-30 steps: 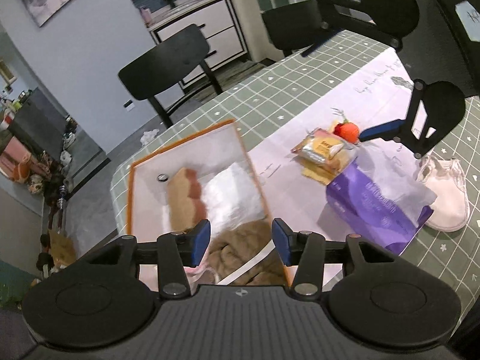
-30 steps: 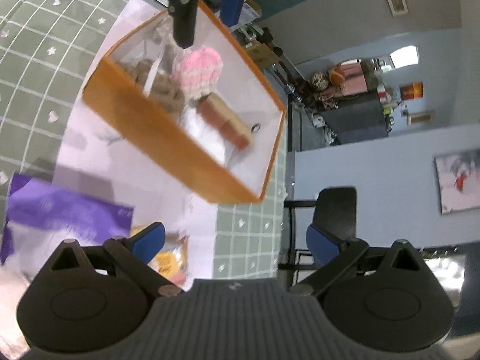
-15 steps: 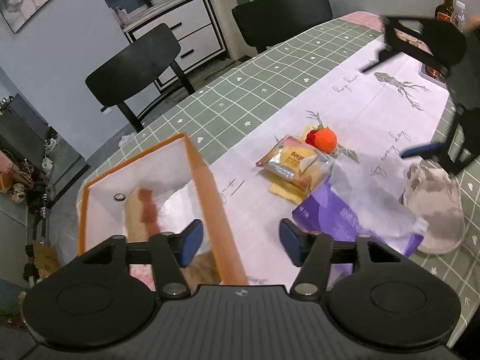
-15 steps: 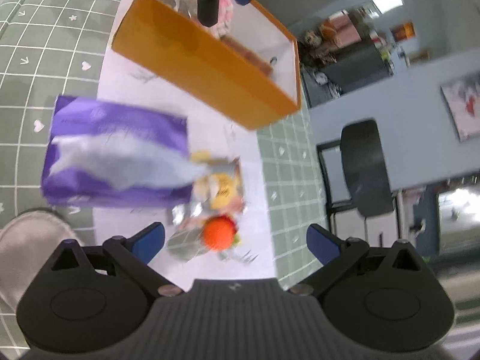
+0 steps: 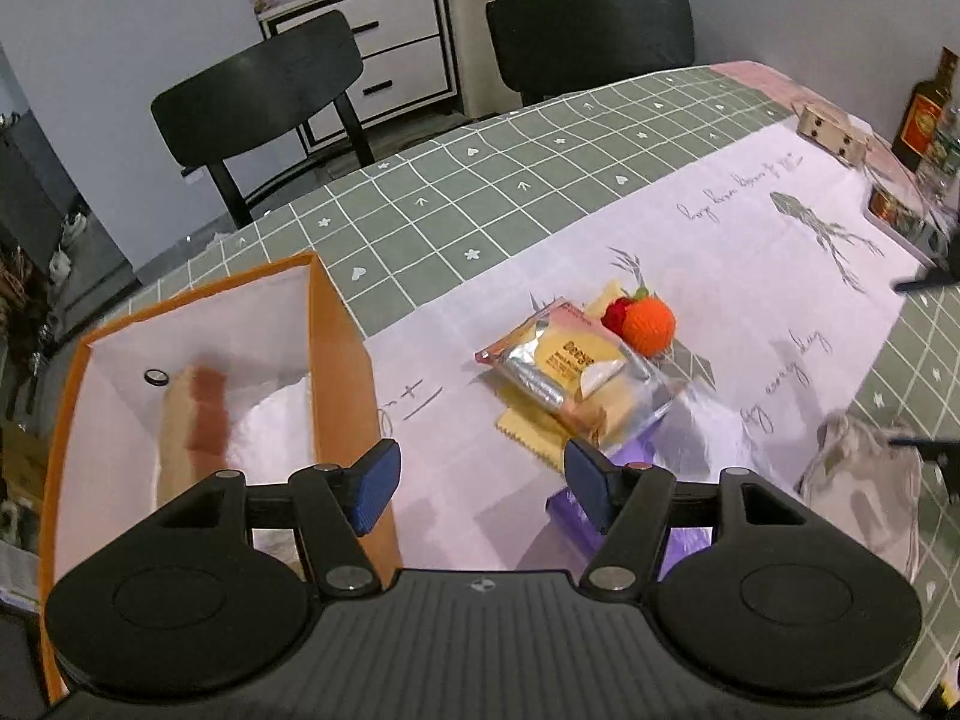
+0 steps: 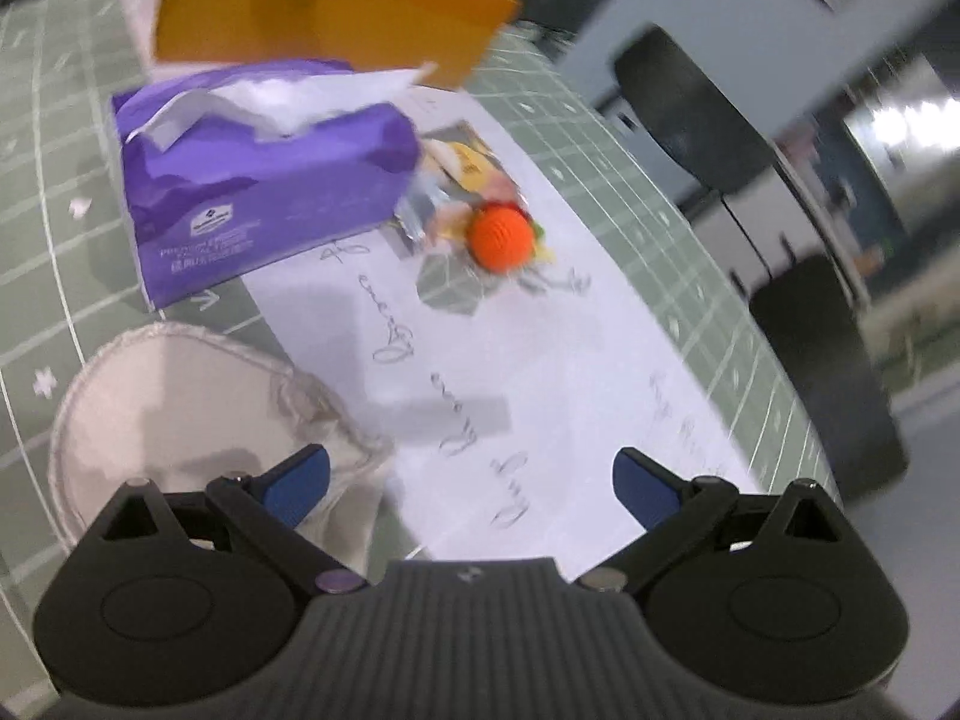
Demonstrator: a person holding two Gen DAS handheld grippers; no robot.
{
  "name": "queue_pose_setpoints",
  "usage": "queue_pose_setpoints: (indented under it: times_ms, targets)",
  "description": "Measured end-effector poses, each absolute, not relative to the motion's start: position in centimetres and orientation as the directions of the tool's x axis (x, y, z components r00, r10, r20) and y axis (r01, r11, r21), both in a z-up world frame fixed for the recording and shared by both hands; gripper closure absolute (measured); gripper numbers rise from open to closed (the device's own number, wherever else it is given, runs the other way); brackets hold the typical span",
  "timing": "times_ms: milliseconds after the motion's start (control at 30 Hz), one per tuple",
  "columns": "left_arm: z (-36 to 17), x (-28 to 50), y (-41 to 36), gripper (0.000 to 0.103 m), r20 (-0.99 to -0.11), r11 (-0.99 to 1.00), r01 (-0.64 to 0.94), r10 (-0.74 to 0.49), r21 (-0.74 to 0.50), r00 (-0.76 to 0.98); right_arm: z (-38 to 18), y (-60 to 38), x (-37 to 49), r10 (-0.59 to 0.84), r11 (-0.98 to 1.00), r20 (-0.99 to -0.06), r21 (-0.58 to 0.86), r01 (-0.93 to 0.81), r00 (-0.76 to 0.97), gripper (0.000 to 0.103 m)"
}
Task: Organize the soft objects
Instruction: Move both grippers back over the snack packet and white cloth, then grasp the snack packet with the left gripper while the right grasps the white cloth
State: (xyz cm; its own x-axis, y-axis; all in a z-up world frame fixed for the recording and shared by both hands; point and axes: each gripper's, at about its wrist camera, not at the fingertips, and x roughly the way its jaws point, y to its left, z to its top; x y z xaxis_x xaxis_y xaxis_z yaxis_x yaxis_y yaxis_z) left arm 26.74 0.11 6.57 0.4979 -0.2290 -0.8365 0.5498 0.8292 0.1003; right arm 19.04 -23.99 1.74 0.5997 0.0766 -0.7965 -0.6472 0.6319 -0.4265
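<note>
I see the orange cardboard box [image 5: 339, 372] at far left, a tan and brown soft item [image 5: 195, 414] inside. My left gripper [image 5: 477, 483] hangs open, empty, over the white runner. Right of it: foil snack packet [image 5: 570, 372], orange crocheted ball [image 5: 648, 324], purple tissue pack [image 6: 264, 180]. My right gripper [image 6: 471, 480] is open, empty, beside the pale fabric pouch [image 6: 180, 414].

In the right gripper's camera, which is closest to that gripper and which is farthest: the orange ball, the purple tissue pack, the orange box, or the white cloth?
From the right gripper, nearest first:
1. White cloth, right beside its left-side finger.
2. Orange ball, ahead, near the middle.
3. Purple tissue pack, ahead on the left; close call with the ball.
4. Orange box, far at the top.
</note>
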Motion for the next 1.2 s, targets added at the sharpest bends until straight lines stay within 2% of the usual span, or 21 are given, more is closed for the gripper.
queue_pose_setpoints:
  times_ms: [200, 333, 567, 700, 933, 1067, 1200]
  targets:
    - [5.2, 27.6, -1.9, 0.028, -0.845, 0.824, 0.557, -0.221, 0.105, 0.487, 1.4, -26.3, 17.6, 0.1, 0.824, -0.808, -0.26, -0.504, 0.58, 0.004]
    - [4.5, 28.0, -3.6, 0.028, -0.854, 0.81, 0.575, -0.219, 0.11, 0.473, 0.8, -27.0, 16.8, 0.132, 0.871, -0.815, -0.176, -0.458, 0.564, 0.004]
    - [3.5, 29.2, -6.0, 0.025, -0.869, 0.802, 0.589, -0.22, 0.098, 0.443, 0.9, -27.3, 15.1, 0.15, 0.881, -0.798, -0.16, -0.446, 0.583, 0.004]
    - [2.3, 30.8, -7.2, 0.024, -0.901, 0.81, 0.584, -0.22, 0.046, 0.375, 1.1, -27.6, 14.4, 0.138, 0.881, -0.794, -0.175, -0.44, 0.592, 0.004]
    - [-0.4, 34.6, -8.5, 0.021, -0.947, 0.899, 0.433, -0.198, -0.072, 0.253, 1.0, -27.5, 14.2, 0.144, 0.874, -0.792, -0.179, -0.452, 0.593, 0.004]
    - [-2.1, 36.0, -8.5, 0.014, -0.953, 0.923, 0.352, -0.233, -0.155, 0.194, 1.1, -27.4, 14.0, 0.151, 0.868, -0.79, -0.182, -0.462, 0.595, 0.004]
    - [-3.0, 36.4, -9.0, 0.009, -0.959, 0.936, 0.33, -0.197, -0.122, 0.203, 0.7, -27.5, 14.0, 0.136, 0.861, -0.796, -0.2, -0.468, 0.59, 0.004]
